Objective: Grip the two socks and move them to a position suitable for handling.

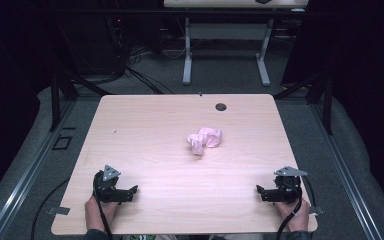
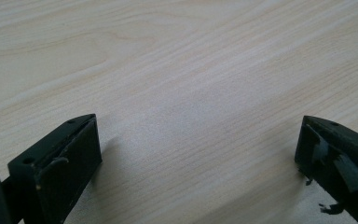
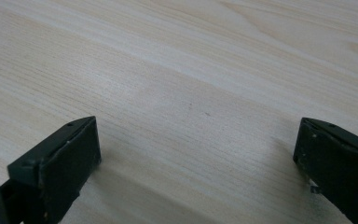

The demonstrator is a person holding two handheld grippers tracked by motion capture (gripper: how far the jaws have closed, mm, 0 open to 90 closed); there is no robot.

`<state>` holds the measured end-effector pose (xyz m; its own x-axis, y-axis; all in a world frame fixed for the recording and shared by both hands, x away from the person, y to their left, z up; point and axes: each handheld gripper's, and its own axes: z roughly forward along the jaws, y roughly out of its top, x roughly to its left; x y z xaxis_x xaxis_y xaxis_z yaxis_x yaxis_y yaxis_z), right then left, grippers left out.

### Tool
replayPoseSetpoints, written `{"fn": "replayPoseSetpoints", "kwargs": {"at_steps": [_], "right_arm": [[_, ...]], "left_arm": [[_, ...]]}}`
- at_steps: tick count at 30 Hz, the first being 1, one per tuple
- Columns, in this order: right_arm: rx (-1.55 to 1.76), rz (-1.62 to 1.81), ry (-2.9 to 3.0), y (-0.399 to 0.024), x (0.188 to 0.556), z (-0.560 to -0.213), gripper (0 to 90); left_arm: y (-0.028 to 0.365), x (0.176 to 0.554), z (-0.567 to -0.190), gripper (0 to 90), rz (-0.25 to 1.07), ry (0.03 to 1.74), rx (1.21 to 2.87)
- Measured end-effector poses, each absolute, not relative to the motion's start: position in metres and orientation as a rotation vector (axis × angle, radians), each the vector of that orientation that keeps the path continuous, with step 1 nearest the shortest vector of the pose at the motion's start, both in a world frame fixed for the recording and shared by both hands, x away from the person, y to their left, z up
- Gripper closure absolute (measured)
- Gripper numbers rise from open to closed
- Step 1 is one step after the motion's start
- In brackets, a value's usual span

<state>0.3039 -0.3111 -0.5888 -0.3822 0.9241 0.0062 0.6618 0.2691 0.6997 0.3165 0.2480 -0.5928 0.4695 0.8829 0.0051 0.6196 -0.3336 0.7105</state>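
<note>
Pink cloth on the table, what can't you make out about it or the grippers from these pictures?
- Pink cloth, high view: crumpled, so its folds hide its shape and what kind of item it is; too small to read the fabric.
- Left gripper and right gripper, high view: dark and small; jaw gap unclear there. The gripper views show both open over bare table.
- Person's forearms, high view: cut off by the bottom edge.
</note>
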Motion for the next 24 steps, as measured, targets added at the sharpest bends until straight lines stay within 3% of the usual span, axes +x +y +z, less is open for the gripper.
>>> {"fn": "replayPoseSetpoints", "kwargs": {"at_steps": [11,24], "right_arm": [[1.481,0.893,2.149,-0.308,0.309,-0.584,0.0],[1.311,0.996,2.264,-0.252,0.331,-0.535,0.0]], "left_arm": [[0.248,0.317,-0.593,0.2,0.525,1.243,2.071],[0.248,0.317,-0.593,0.2,0.524,1.243,2.071]]}}
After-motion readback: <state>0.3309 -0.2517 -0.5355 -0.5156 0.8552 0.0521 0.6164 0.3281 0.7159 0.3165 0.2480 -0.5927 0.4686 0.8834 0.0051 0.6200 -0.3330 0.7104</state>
